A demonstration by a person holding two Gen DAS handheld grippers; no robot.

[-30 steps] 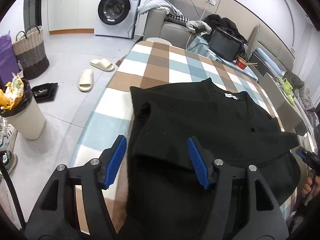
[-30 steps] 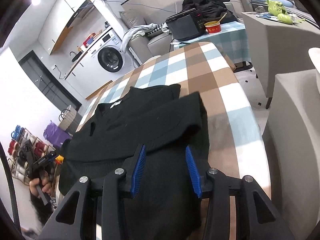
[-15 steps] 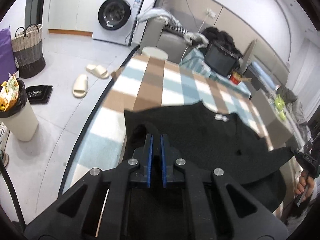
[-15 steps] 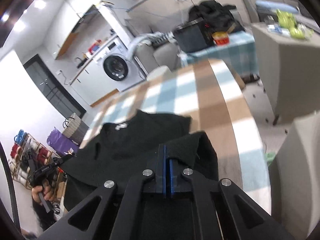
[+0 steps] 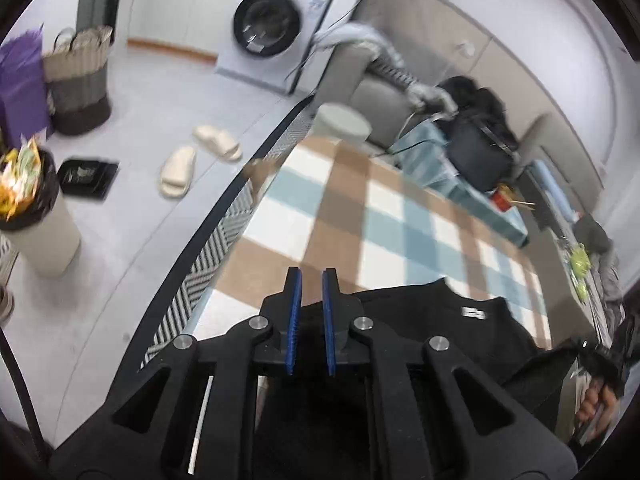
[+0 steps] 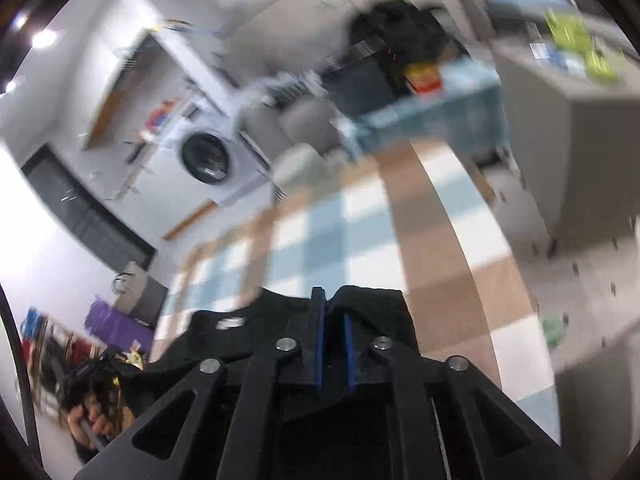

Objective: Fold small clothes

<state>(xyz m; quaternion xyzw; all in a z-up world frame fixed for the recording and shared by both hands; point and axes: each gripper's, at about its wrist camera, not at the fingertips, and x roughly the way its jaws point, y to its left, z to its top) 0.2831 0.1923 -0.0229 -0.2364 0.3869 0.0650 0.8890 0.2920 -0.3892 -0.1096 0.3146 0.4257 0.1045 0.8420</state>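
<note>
Black knit sweater (image 5: 472, 344) spread over the near end of the checked tablecloth (image 5: 360, 216), neck label (image 5: 473, 313) facing up. Left gripper (image 5: 308, 304) clamped on the garment's edge, blue pads (image 5: 295, 320) drawn close with only a thin slit between them and dark cloth bunched beneath. Right gripper (image 6: 331, 344) likewise pinched on black fabric at the opposite side, pads (image 6: 319, 340) nearly together. Sweater (image 6: 240, 344) lifted at both held corners. Beyond the table: washing machine (image 5: 276, 24), pale slippers (image 5: 196, 160) on the floor, woven basket (image 5: 78, 80), bin (image 5: 36, 220).
</note>
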